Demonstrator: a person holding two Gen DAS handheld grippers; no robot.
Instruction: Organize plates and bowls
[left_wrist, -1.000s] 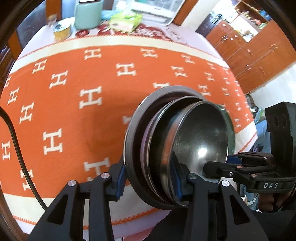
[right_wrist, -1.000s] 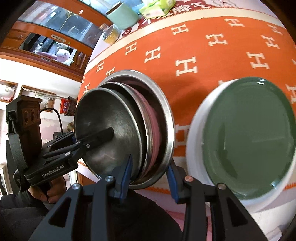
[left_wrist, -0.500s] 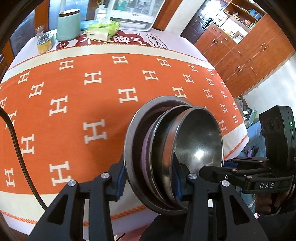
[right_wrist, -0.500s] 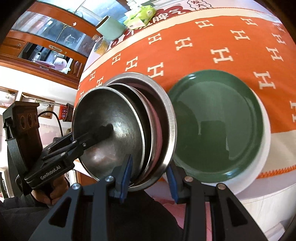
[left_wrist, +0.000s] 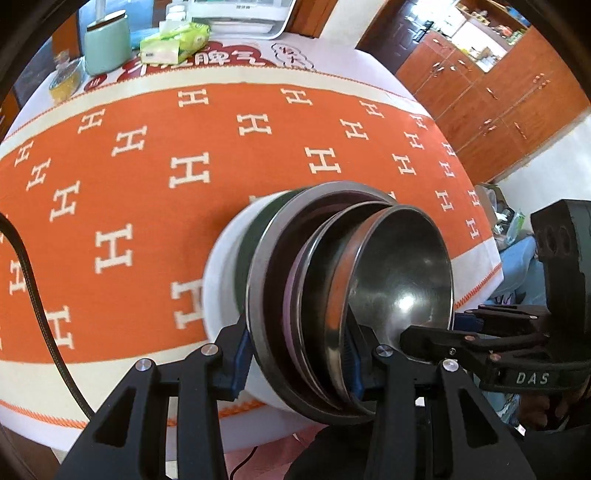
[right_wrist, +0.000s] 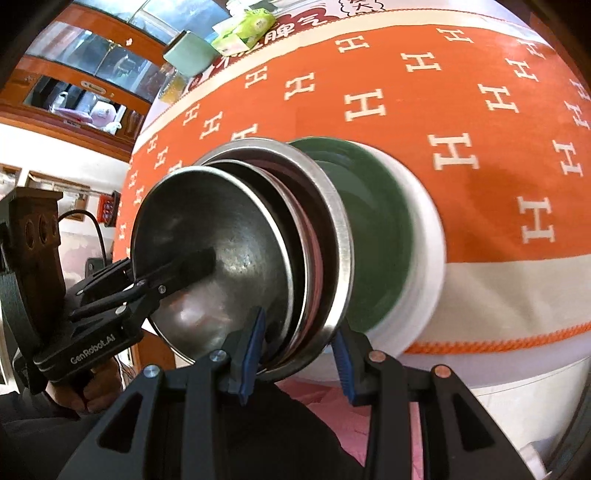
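Orange cloth (left_wrist: 155, 206) patterned with white H shapes covers the round table, with wooden cabinets (left_wrist: 491, 99) behind at two o'clock and a mint canister (left_wrist: 107, 44) and a tissue pack (left_wrist: 175, 44) far off at eleven. Nearer, a white plate (right_wrist: 424, 236) with a green plate (right_wrist: 373, 229) on it lies by the table's near edge. Over these hangs the nested stack of steel bowls (left_wrist: 354, 302), a pinkish dish sandwiched inside, tilted on edge. Both tongs are clamped on it: the left gripper (left_wrist: 295, 354) pinches the stack's rim at six o'clock, and the right gripper (right_wrist: 295, 347) does the same from the opposite side. I judge the step in hand to be carrying the bowls onto the plates; next the stack wants levelling, centring over the green plate, lowering, then releasing both grips together. A second ago the plates sat well right of the stack; now the bowls overlap them.
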